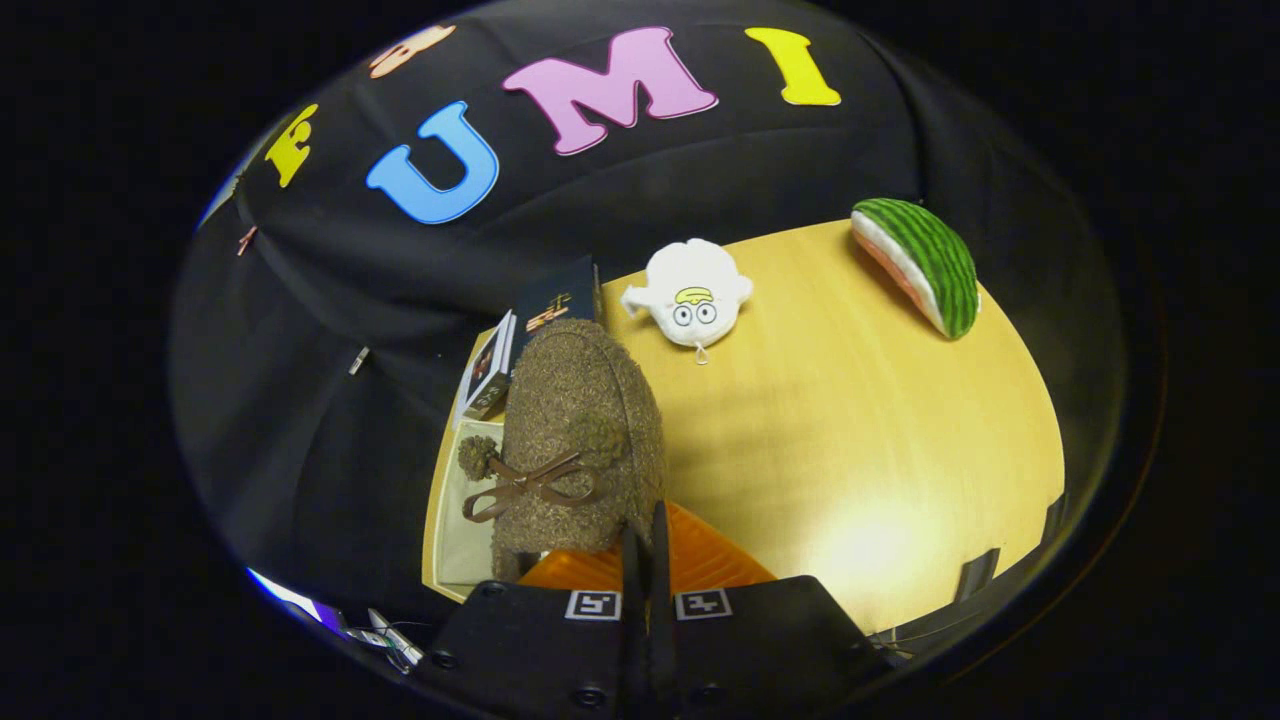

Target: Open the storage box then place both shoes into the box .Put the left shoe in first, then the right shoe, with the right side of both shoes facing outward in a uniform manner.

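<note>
A brown fuzzy shoe (580, 430) with a brown ribbon bow and small pompoms hangs just ahead of my fingers. My gripper (646, 545) is shut on the shoe's rear edge, the two fingers pressed close together. Under and beside the shoe lies a pale open box (460, 520) at the wooden table's corner; the shoe hides most of its inside. I cannot tell whether another shoe lies in it.
A dark printed carton (535, 320) stands just beyond the shoe by the black cloth wall. On the wooden table (850, 430) lie a white plush toy (693, 295) and, further off, a plush watermelon slice (920, 265).
</note>
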`<action>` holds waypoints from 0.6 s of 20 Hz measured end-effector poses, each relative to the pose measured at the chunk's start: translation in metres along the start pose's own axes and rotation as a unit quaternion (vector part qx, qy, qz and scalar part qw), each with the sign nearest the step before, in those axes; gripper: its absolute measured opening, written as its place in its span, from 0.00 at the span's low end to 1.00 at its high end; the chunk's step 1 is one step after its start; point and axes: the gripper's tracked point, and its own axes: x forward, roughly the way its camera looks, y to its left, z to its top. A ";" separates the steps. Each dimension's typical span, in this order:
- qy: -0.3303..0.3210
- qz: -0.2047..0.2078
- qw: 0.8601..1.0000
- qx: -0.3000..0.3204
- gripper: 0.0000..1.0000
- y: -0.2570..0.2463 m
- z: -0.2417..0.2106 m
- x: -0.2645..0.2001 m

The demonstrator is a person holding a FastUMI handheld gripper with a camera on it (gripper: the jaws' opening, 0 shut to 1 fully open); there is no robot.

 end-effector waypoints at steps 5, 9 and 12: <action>0.019 0.006 1.000 -0.021 0.05 0.056 -0.024 0.030; 0.038 0.006 0.999 -0.020 0.05 0.081 -0.044 0.059; 0.048 -0.009 0.998 -0.024 0.05 0.083 -0.057 0.076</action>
